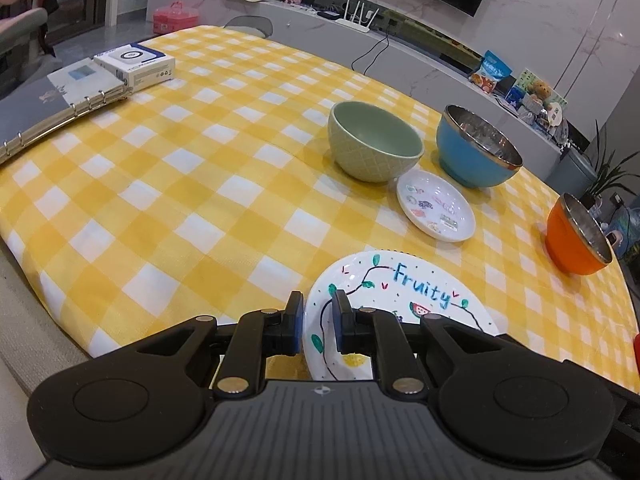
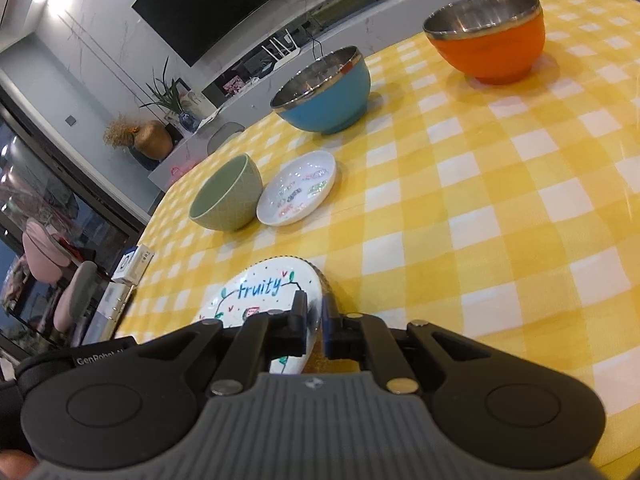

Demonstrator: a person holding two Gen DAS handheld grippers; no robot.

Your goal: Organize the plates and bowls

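a yellow-and-white checked tablecloth [image 1: 208, 184] covers the table. at its far left corner lies an open ring binder with metal rings [image 1: 60, 108], and a white-and-blue cardboard box [image 1: 136, 65] rests just beside it, overlapping the binder's page. behind the table runs a long pale marble-look shelf [image 1: 420, 60]. on the shelf stand a white router with upright antennas [image 1: 354, 18], a pink plastic case [image 1: 175, 18] and a blue snack bag [image 1: 491, 72]. a dark wall-mounted screen [image 2: 224, 4] hangs above. a gold round vase [image 2: 152, 140] stands near a green potted plant [image 2: 166, 92].
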